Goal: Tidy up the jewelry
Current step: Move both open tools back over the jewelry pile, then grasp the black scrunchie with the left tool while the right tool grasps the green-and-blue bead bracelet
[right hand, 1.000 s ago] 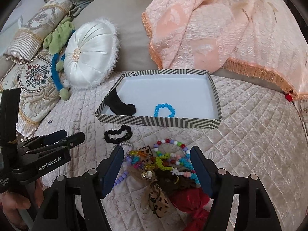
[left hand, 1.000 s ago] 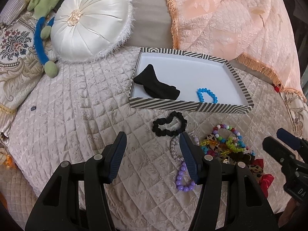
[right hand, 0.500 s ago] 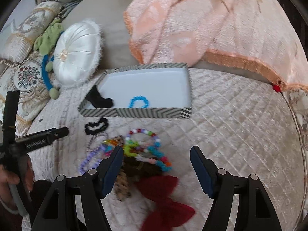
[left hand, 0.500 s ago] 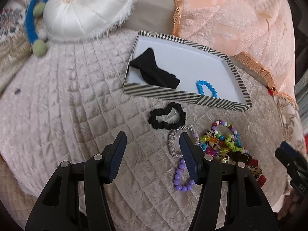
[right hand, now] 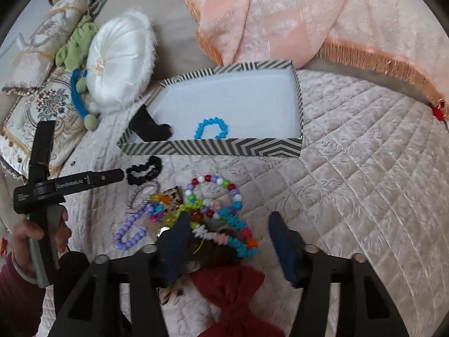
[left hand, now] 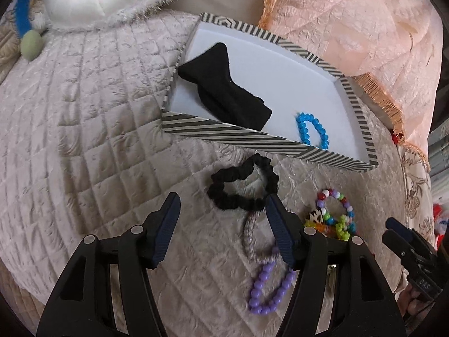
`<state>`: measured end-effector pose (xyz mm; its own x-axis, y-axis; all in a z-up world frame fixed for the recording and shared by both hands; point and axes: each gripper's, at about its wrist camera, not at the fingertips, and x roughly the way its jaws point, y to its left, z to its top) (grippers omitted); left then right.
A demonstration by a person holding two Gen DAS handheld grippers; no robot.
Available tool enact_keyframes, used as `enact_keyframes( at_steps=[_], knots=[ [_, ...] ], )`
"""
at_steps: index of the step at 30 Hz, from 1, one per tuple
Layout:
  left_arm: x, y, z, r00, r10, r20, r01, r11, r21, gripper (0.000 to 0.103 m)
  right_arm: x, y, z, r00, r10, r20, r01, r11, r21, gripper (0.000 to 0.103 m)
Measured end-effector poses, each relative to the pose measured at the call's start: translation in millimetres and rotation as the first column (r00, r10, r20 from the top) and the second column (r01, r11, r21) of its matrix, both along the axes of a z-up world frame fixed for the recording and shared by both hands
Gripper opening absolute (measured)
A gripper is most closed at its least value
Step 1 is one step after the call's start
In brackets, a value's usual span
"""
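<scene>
1. Left gripper (left hand: 223, 230): jaws wide and opening, nothing held. Black scrunchie (left hand: 243, 185) lies on the quilt (left hand: 98, 146) just ahead of the tips, offset toward its right finger; long axis runs across the jaw gap. A grey-lilac cord bracelet (left hand: 249, 233) sits between the fingers.
2. Right gripper (right hand: 228, 234): jaws half open and closing, pads not pressing on anything; the turquoise-pink bead strand (right hand: 235, 238) of the tangled pile lies between them, close to its left finger.
3. Striped box (right hand: 213, 147) beyond both, holds a black bow (right hand: 150, 129) and a blue bead bracelet (right hand: 212, 129).
4. Judgement: left is nearer the scrunchie, right nearer the pile; purple bead bracelet (left hand: 268, 289) is between the two.
</scene>
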<state>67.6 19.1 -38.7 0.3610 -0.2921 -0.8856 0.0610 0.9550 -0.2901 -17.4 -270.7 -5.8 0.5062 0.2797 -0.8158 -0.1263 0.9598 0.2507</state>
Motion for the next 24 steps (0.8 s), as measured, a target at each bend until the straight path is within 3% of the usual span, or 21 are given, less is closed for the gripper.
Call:
enact_keyframes(
  at_steps=[4,8,11,12,15,16,18,24],
  knots=[
    [11,-9,-11,1.000,-0.025,-0.017,0.026,0.999,0.045,0.064,15,-3,-14,0.997,0.041,-0.061,-0.038,0.998,0.042,0.053],
    [19,-20,-18,0.999,-0.051,-0.010,0.052,0.993,0.103,0.064,24,7,-26,0.990,0.098,-0.097,-0.099,0.995,-0.004,0.052],
    [20,-27,-20,0.997,-0.081,0.007,0.079,0.988,0.132,0.063,31,13,-38,0.986,0.118,-0.121,-0.122,0.992,-0.028,0.042],
    [20,-28,-21,0.996,-0.087,0.011,0.084,0.987,0.138,0.061,33,15,-43,0.984,0.125,-0.129,-0.130,0.991,-0.030,0.038],
    [22,-28,-22,0.995,-0.101,0.025,0.095,0.979,0.182,0.016,36,19,-52,0.981,0.135,-0.138,-0.143,0.988,-0.053,0.018],
    [22,-25,-20,0.995,-0.097,0.023,0.092,0.982,0.167,0.011,35,19,-51,0.982,0.134,-0.131,-0.142,0.988,-0.056,0.018],
    [23,-17,-16,0.996,-0.087,0.007,0.086,0.990,0.107,0.008,30,17,-43,0.986,0.135,-0.100,-0.138,0.990,-0.026,0.011],
    [10,-17,14,0.991,-0.116,0.069,0.109,0.989,0.096,0.007,16,5,-7,0.992,0.123,-0.023,-0.122,0.992,0.031,0.011]
  ],
)
